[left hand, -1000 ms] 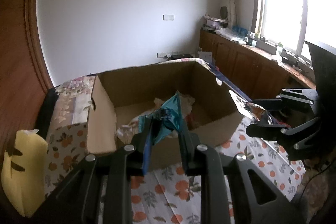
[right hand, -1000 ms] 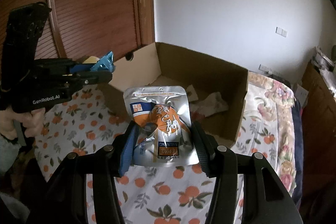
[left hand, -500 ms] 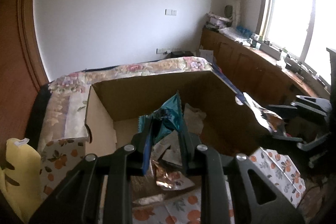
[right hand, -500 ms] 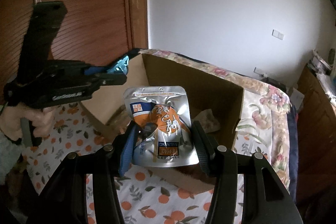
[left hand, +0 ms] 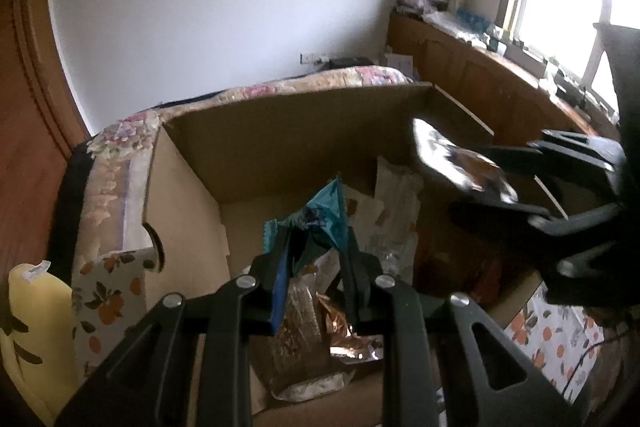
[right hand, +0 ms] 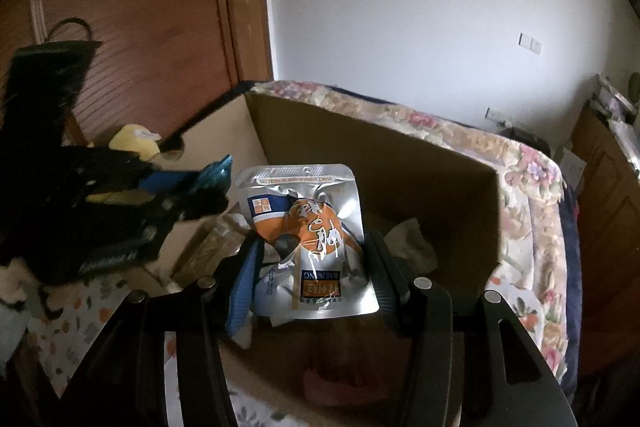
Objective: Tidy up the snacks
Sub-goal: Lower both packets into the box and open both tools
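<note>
Here, an open cardboard box [left hand: 280, 143] on a bed, its flaps up, its back wall against a floral quilt [right hand: 532, 179] and its front over an orange-patterned sheet [left hand: 548, 331]. Inside the box [right hand: 380, 147], a loose heap of snack wrappers [left hand: 312, 327]: brownish and coppery foil near the front, pale crumpled packets [left hand: 396, 195] farther back. Beside the box on the left, a yellow plush toy [left hand: 36, 315] by the wooden wardrobe.

Over the box's open top, the right gripper [right hand: 312, 259], fingers clenched on either side of a silver foil pouch [right hand: 308, 227] with an orange and blue print, the pouch upright and facing the camera, its lettering upside down. From the left wrist view, the same pouch [left hand: 460, 163] blurred, above the box's right side, with the right gripper [left hand: 520, 183] behind it.

Above the middle of the box, the left gripper [left hand: 316, 243], fingers pinched narrow on a crumpled teal wrapper [left hand: 324, 215], the wrapper's tip standing up past the fingertips. In the right wrist view, the left gripper [right hand: 192, 199] at the box's left edge, teal wrapper [right hand: 216, 175] poking out.
</note>
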`<state>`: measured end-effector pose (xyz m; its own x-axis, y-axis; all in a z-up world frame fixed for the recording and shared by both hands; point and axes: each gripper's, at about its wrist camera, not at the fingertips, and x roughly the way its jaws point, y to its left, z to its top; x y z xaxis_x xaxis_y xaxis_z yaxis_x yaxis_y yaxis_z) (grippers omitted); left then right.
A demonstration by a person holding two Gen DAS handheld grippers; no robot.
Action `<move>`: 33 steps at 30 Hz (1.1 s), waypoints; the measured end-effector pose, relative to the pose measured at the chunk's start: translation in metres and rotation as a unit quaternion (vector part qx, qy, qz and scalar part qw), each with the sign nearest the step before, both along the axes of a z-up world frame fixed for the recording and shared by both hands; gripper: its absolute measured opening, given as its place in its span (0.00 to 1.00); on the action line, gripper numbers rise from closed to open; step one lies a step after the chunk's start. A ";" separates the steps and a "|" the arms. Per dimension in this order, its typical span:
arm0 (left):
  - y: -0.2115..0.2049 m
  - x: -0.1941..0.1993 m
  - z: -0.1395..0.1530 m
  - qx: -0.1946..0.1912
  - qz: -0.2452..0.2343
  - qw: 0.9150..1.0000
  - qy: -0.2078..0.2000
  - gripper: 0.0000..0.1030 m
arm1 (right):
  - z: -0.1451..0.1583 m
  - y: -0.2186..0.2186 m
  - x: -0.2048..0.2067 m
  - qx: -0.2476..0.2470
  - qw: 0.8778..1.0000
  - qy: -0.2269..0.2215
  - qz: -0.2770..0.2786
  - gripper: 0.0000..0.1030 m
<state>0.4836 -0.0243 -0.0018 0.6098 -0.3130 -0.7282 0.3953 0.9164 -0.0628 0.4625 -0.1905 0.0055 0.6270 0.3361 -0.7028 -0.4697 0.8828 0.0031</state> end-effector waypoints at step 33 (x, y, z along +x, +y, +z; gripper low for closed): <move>-0.007 0.003 -0.029 0.011 -0.003 0.995 0.099 0.25 | -0.040 -0.017 0.023 -0.019 0.991 0.124 -0.051 0.58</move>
